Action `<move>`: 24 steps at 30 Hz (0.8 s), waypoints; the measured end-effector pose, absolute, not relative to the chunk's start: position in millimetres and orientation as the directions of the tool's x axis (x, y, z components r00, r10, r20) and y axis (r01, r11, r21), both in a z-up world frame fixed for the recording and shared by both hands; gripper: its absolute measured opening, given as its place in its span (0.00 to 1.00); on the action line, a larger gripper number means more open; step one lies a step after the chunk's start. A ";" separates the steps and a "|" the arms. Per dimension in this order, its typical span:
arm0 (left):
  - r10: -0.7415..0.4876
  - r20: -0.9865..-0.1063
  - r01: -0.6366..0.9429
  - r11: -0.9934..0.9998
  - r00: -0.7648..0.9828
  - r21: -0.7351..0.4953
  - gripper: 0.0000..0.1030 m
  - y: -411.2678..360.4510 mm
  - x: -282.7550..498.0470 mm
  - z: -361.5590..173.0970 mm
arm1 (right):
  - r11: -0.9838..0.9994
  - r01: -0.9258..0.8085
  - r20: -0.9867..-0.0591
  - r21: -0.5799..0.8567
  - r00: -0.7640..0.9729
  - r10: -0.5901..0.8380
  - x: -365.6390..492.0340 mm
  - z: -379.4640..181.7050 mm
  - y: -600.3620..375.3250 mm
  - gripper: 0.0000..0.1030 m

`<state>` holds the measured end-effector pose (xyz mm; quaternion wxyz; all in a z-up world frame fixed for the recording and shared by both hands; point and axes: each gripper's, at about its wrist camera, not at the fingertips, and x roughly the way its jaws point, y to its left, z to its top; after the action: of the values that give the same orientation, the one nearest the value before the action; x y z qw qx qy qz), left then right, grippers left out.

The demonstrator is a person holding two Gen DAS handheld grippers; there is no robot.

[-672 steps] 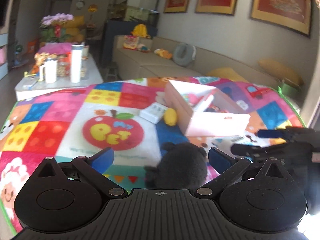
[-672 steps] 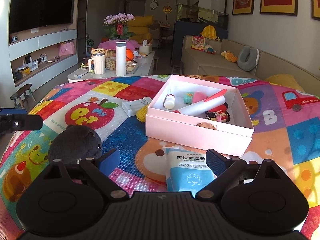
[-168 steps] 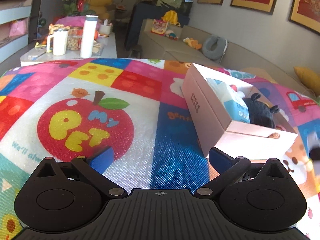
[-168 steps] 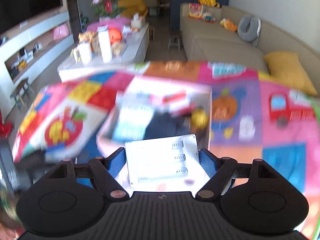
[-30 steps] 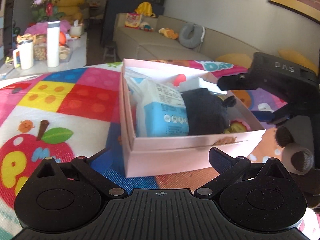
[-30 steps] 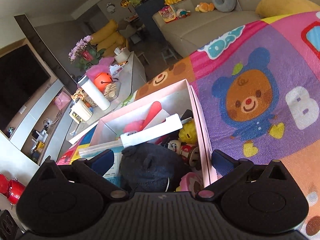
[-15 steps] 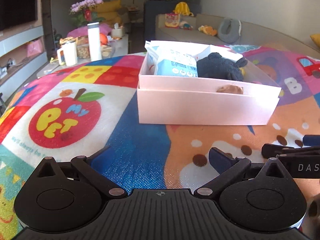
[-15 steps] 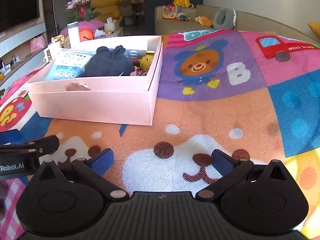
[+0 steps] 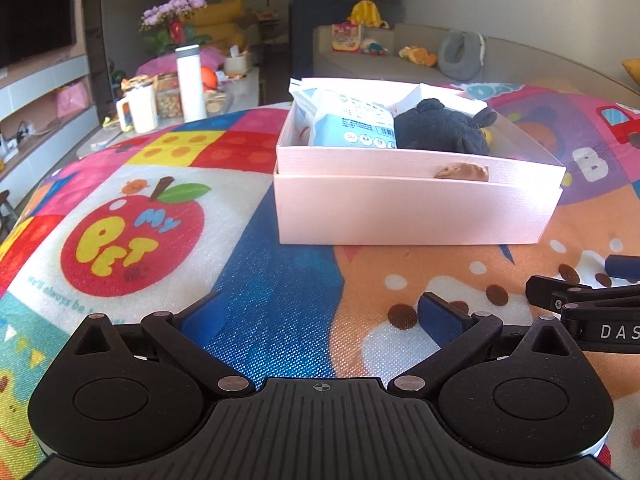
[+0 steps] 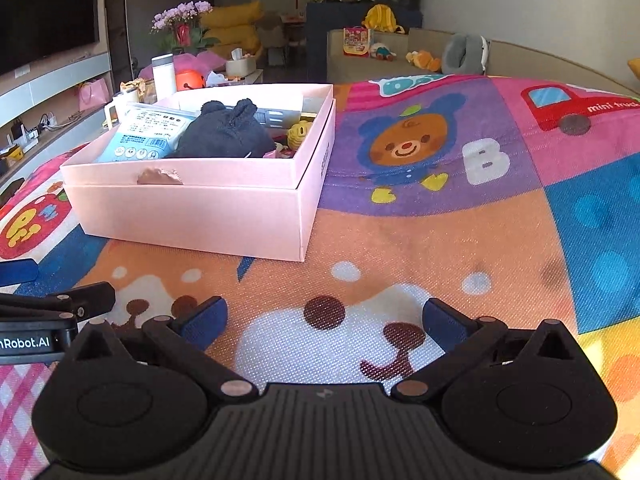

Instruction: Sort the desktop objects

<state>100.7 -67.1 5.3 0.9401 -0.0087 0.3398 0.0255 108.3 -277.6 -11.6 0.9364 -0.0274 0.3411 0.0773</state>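
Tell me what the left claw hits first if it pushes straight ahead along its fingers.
Probably the near wall of the pink box; only bare play mat lies between it and the open left claw.

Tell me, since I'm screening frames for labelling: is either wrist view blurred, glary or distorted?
Left wrist view: sharp, but daylight washes out the far rim of the pale pink cardboard box, and the fisheye bows the colourful cartoon play mat. Right wrist view: also sharp, box evenly lit, same barrel distortion; the room behind looks dimmer.
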 end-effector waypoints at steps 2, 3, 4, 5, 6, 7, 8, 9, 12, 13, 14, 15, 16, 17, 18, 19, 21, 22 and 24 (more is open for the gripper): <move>0.042 -0.640 -0.054 0.999 0.768 0.001 1.00 -66.9 100.3 5.3 | 0.986 -0.164 -0.643 -0.001 0.755 0.125 105.8 -11.0 -280.8 1.00; 0.042 -0.639 -0.054 0.999 0.768 0.001 1.00 -66.9 99.6 5.3 | 0.986 -0.165 -0.643 0.000 0.755 0.126 104.6 -10.7 -282.6 1.00; 0.042 -0.639 -0.054 0.999 0.768 0.001 1.00 -66.9 100.5 5.4 | 0.986 -0.165 -0.643 -0.001 0.755 0.126 103.4 -10.3 -284.5 1.00; 0.042 -0.640 -0.054 0.999 0.768 0.001 1.00 -66.9 100.5 5.3 | 0.986 -0.165 -0.643 -0.001 0.755 0.126 103.7 -10.5 -284.1 1.00; 0.042 -0.640 -0.054 0.999 0.768 0.001 1.00 -67.0 100.0 5.4 | 0.986 -0.165 -0.643 0.001 0.755 0.127 103.9 -10.7 -283.7 1.00; 0.042 -0.639 -0.054 0.999 0.768 0.001 1.00 -67.0 100.3 5.4 | 0.986 -0.165 -0.643 0.000 0.755 0.126 104.1 -10.8 -282.9 1.00; 0.042 -0.639 -0.054 0.999 0.768 0.001 1.00 -67.0 100.5 5.4 | 0.986 -0.165 -0.643 -0.001 0.755 0.126 104.2 -10.8 -282.9 1.00; 0.042 -0.639 -0.054 0.999 0.768 0.001 1.00 -67.1 100.1 5.4 | 0.986 -0.165 -0.643 0.000 0.755 0.126 104.6 -10.8 -282.6 1.00; 0.042 -0.639 -0.054 0.999 0.768 0.001 1.00 -67.2 99.9 5.4 | 0.986 -0.165 -0.643 0.000 0.755 0.126 103.9 -10.6 -283.6 1.00; 0.042 -0.640 -0.054 0.999 0.768 0.001 1.00 -67.0 100.3 5.4 | 0.986 -0.165 -0.643 0.000 0.755 0.126 104.5 -10.7 -282.6 1.00; 0.042 -0.640 -0.054 0.999 0.768 0.001 1.00 -67.0 100.1 5.4 | 0.986 -0.165 -0.643 0.000 0.755 0.126 104.1 -10.6 -283.1 1.00; 0.042 -0.640 -0.054 0.999 0.768 0.001 1.00 -67.2 99.9 5.5 | 0.986 -0.165 -0.643 0.000 0.755 0.126 104.3 -10.8 -282.8 1.00; 0.042 -0.640 -0.054 0.999 0.768 0.001 1.00 -67.0 100.4 5.4 | 0.986 -0.165 -0.643 0.000 0.755 0.126 103.4 -10.4 -284.6 1.00; 0.042 -0.640 -0.054 0.999 0.768 0.001 1.00 -67.0 100.4 5.4 | 0.986 -0.165 -0.643 0.000 0.755 0.126 104.1 -10.6 -283.3 1.00; 0.042 -0.640 -0.054 0.999 0.768 0.001 1.00 -67.1 100.3 5.4 | 0.986 -0.165 -0.643 0.000 0.755 0.126 104.3 -10.7 -282.9 1.00; 0.042 -0.639 -0.054 0.999 0.768 0.000 1.00 -67.1 100.3 5.4 | 0.986 -0.165 -0.643 0.000 0.755 0.126 104.3 -10.7 -282.8 1.00; 0.042 -0.640 -0.054 0.999 0.768 0.001 1.00 -67.1 100.3 5.4 | 0.986 -0.165 -0.643 -0.001 0.755 0.126 104.2 -10.6 -282.9 1.00; 0.042 -0.640 -0.054 0.999 0.768 0.001 1.00 -67.0 100.2 5.4 | 0.986 -0.165 -0.643 0.000 0.755 0.126 103.2 -10.3 -284.5 1.00; 0.042 -0.640 -0.054 0.999 0.768 0.000 1.00 -67.2 99.9 5.5 | 0.986 -0.165 -0.643 -0.001 0.755 0.126 104.0 -10.6 -282.7 1.00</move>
<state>99.9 -67.2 5.5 0.9401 -0.0091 0.3399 0.0255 104.0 -282.7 -10.6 0.9364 -0.0287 0.3411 0.0777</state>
